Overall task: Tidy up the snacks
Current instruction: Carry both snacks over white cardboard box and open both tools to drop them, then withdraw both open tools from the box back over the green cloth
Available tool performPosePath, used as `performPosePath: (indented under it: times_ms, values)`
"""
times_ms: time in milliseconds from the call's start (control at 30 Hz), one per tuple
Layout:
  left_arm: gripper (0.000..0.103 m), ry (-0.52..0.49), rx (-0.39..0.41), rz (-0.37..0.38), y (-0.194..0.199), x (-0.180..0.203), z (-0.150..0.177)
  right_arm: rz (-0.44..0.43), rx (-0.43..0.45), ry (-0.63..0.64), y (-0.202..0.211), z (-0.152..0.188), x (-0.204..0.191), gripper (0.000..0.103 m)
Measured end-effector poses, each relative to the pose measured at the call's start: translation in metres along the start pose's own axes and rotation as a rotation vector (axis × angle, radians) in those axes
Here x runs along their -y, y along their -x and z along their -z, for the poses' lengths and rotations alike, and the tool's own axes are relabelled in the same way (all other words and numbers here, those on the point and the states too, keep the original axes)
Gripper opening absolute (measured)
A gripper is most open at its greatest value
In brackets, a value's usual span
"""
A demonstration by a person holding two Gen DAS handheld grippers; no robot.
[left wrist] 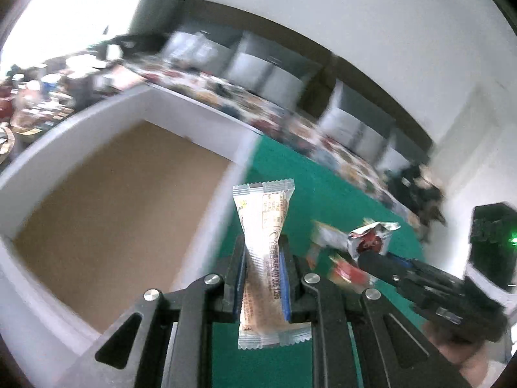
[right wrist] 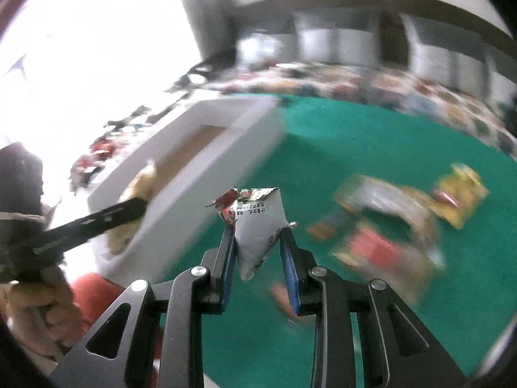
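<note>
My left gripper [left wrist: 262, 245] is shut on a long beige snack bar [left wrist: 265, 226] in a clear-ended wrapper, held upright above the green table beside a white box [left wrist: 97, 129] with a brown floor. My right gripper [right wrist: 258, 236] is shut on a small silver and red snack packet [right wrist: 257, 223], lifted over the green cloth. The left wrist view also shows the right gripper [left wrist: 365, 252] at the right, with that packet [left wrist: 371, 237]. In the right wrist view the left gripper [right wrist: 142, 205] reaches toward the white box [right wrist: 200, 168] with the bar [right wrist: 142, 181].
Several loose snack packs [right wrist: 397, 220] in yellow, red and silver lie on the green cloth [right wrist: 339, 148] at the right. A patterned cloth [right wrist: 387, 87] edges the far side. A hand [right wrist: 38, 307] holds the left gripper's handle. A black device [left wrist: 491, 242] with a green light stands at the far right.
</note>
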State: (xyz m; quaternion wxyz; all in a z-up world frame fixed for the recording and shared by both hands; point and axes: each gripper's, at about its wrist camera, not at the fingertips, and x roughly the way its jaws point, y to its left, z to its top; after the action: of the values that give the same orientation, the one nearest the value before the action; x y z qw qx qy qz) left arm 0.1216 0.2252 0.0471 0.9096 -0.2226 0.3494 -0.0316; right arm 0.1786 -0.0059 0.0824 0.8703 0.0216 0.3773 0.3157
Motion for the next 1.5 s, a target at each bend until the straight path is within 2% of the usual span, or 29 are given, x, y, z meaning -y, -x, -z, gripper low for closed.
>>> performPosePath:
  times_ms: [67,167,200,233,267,333,367,433,500,600,700,767,833,933,1033,1100,1167,1200,1267,1500]
  values:
    - [0.017,0.025,-0.005,-0.062,0.0,-0.027,-0.013,-0.08,-0.011,0.028,-0.025,-0.024,-0.034,0.029]
    - [0.018,0.094,-0.061,-0.155,-0.013,-0.073,-0.023,-0.148,-0.056,0.046,-0.069,-0.049,-0.071,0.029]
    - [0.021,0.12,-0.1,-0.192,-0.022,-0.088,-0.025,-0.163,-0.077,0.038,-0.083,-0.054,-0.078,0.031]
    - [0.031,0.138,-0.144,-0.219,-0.03,-0.101,-0.024,-0.171,-0.11,0.022,-0.099,-0.059,-0.082,0.036]
    - [0.049,0.149,-0.168,-0.241,-0.035,-0.108,-0.022,-0.174,-0.14,-0.002,-0.114,-0.061,-0.084,0.049]
    - [0.07,0.179,-0.19,-0.313,-0.037,-0.116,-0.018,-0.165,-0.151,-0.055,-0.124,-0.06,-0.08,0.067]
    - [0.077,0.188,-0.181,-0.317,-0.035,-0.113,-0.017,-0.16,-0.138,-0.078,-0.121,-0.058,-0.073,0.067]
    - [0.079,0.181,-0.151,-0.279,-0.029,-0.1,-0.012,-0.146,-0.098,-0.107,-0.107,-0.051,-0.054,0.068]
    - [0.079,0.144,-0.138,-0.221,-0.027,-0.076,-0.009,-0.074,-0.046,-0.107,-0.083,-0.037,-0.027,0.07]
    - [0.081,0.032,-0.145,-0.106,-0.031,-0.014,0.002,0.098,0.024,-0.118,-0.039,0.004,0.031,0.075]
    - [0.091,-0.126,-0.186,-0.037,-0.05,0.054,0.03,0.337,0.039,-0.178,0.003,0.063,0.111,0.075]
    - [0.095,-0.215,-0.239,-0.033,-0.081,0.089,0.061,0.523,-0.011,-0.24,0.024,0.104,0.166,0.075]
    - [0.095,-0.267,-0.3,-0.066,-0.118,0.105,0.089,0.647,-0.081,-0.324,0.032,0.137,0.218,0.075]
    - [0.094,-0.273,-0.337,-0.125,-0.168,0.1,0.114,0.727,-0.136,-0.371,0.031,0.159,0.263,0.075]
    - [0.095,-0.266,-0.306,-0.178,-0.207,0.094,0.116,0.742,-0.084,-0.36,0.022,0.155,0.276,0.077]
    - [0.095,-0.304,-0.22,-0.207,-0.221,0.101,0.109,0.746,-0.051,-0.337,0.01,0.142,0.283,0.078]
    - [0.096,-0.317,-0.205,-0.25,-0.24,0.104,0.102,0.708,-0.045,-0.363,0.004,0.134,0.299,0.086]
    - [0.097,-0.326,-0.209,-0.282,-0.247,0.108,0.1,0.696,-0.046,-0.381,0.001,0.13,0.308,0.089]
    - [0.102,-0.318,-0.21,-0.293,-0.256,0.106,0.097,0.698,-0.055,-0.39,-0.009,0.119,0.321,0.098]
    - [0.103,-0.311,-0.214,-0.295,-0.259,0.105,0.094,0.692,-0.054,-0.397,-0.009,0.12,0.32,0.099]
